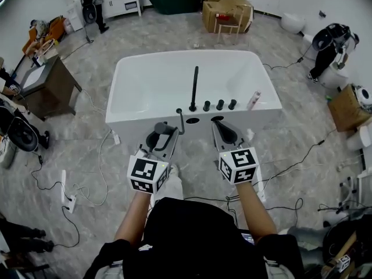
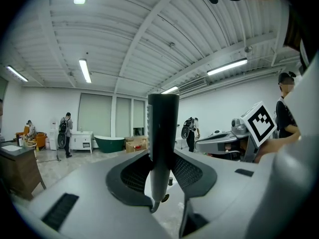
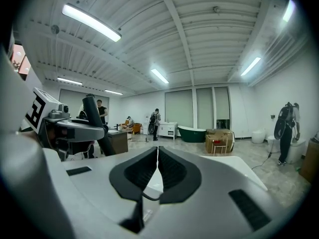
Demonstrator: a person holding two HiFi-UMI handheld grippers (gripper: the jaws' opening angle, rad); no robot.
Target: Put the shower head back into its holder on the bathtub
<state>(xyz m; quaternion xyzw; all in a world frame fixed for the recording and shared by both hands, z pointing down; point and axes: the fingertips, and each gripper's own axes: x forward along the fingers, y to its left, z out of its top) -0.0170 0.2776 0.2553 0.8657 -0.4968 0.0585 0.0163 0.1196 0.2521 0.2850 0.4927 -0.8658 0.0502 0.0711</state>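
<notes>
**Grey marbled floor, tub at its middle**

The grey tiled floor [image 1: 87,150] carries a white bathtub [image 1: 151,92] at its centre. On the tub's near rim stand a tall black spout [image 1: 194,87], three black knobs [image 1: 220,104] and a small bottle [image 1: 254,100]. Farther back on the floor are a dark green bathtub [image 1: 172,0], cardboard boxes [image 1: 224,10] and a white cabinet [image 1: 123,3]. A wooden cabinet [image 1: 49,86] stands at the left, and a power strip [image 1: 64,182] lies with loose cables [image 1: 102,173].

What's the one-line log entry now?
left tool: grips black stick-shaped shower head | right tool: shut, empty | shower head: by white bathtub rim, unseated
</notes>
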